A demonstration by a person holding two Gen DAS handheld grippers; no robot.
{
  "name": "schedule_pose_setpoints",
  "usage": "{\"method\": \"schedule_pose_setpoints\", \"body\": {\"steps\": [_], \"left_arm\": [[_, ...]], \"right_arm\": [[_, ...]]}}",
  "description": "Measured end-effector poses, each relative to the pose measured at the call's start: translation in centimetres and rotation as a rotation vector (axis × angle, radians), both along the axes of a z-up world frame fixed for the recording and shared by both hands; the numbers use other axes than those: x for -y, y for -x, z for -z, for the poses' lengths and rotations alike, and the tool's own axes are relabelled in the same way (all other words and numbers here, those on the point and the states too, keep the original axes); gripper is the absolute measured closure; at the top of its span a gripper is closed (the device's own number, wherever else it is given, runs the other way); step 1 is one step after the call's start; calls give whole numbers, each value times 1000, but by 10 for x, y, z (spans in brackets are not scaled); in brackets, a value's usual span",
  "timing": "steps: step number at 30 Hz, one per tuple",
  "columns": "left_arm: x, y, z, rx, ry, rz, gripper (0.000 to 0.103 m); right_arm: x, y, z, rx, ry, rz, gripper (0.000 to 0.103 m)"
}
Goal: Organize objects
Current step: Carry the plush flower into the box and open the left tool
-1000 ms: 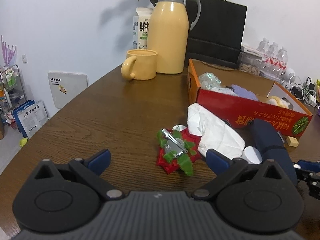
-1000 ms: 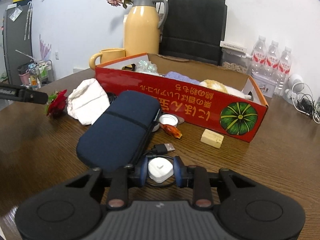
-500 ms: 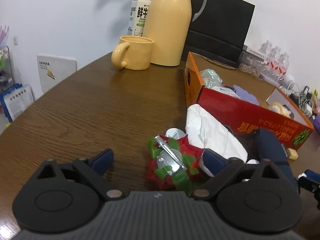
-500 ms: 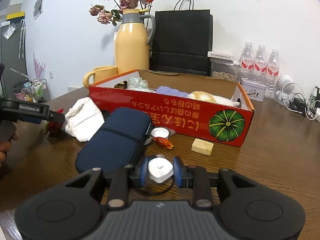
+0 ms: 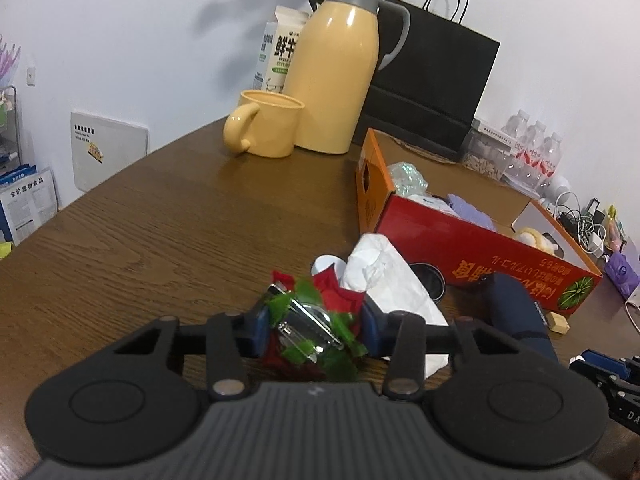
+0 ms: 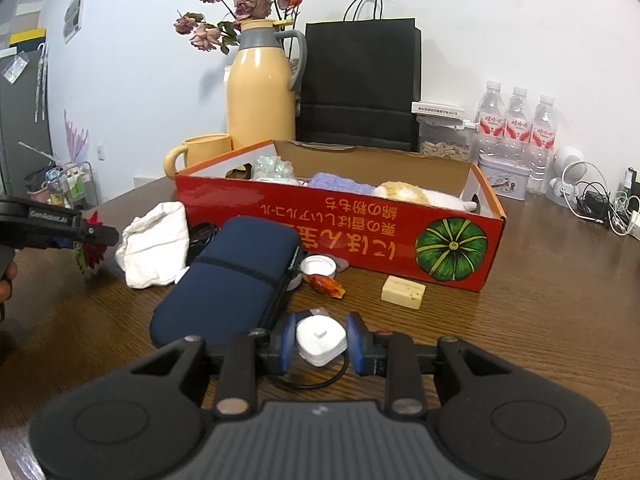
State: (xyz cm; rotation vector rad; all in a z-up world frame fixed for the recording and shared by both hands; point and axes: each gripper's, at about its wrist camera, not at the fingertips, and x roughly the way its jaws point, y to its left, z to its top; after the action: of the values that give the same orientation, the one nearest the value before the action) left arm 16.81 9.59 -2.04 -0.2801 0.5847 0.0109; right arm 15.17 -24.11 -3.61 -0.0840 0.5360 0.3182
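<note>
My left gripper [image 5: 314,330] has its jaws closed onto the red flower clip [image 5: 316,320], blue pads pressing its petals from both sides; the clip's metal bar runs lengthwise away from me and a little to the left, its far end toward the mug [image 5: 266,128]. From the right wrist view the clip hangs red and green under the left jaws, off the tabletop [image 6: 560,300]. Just right of it lies a crumpled white cloth [image 5: 388,280], touching the front corner of the red box [image 5: 480,248]. My right gripper [image 6: 322,342] has its jaws clamped on a white charger [image 6: 320,338], its black cable [image 6: 316,384] looping beneath; the plug sits square between the pads, flat face up. Beside it on the left lies a navy case [image 6: 236,280], long axis slanting from near me on the left up toward the box. A white cap [image 6: 318,266], an orange wrapper [image 6: 326,285] and a tan block [image 6: 402,292] lie in front of the box's long wall. Behind the box stand the yellow flask [image 6: 260,88] and a black bag [image 6: 360,84].
</note>
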Motion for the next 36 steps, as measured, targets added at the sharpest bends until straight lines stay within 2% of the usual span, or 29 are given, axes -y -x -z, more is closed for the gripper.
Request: {"method": "schedule_pose_setpoints", "body": {"steps": [7,11,21,25,30,36], "left_arm": [[5,11,-21,71,-14,4,60],[17,7,-40,123,-30,30,60],[65,-44,-75,195,-82,111,60],[83,-66,-79,212,-93,120,60],[103,-97,-75,211,-102,119,60],[131,-133,-54,192,-121,72,59]], "right_arm": [[-1,3,-2,29,-1,9,77],[0,3,-13,50,-27,4,77],[-19,-28,-59,172,2,-32,77],[-25,-52,-68,194,-11,-20,77],[-30,-89,-66,184,-34,10,77],[-30,-133,-50,132,-107,55,77]]}}
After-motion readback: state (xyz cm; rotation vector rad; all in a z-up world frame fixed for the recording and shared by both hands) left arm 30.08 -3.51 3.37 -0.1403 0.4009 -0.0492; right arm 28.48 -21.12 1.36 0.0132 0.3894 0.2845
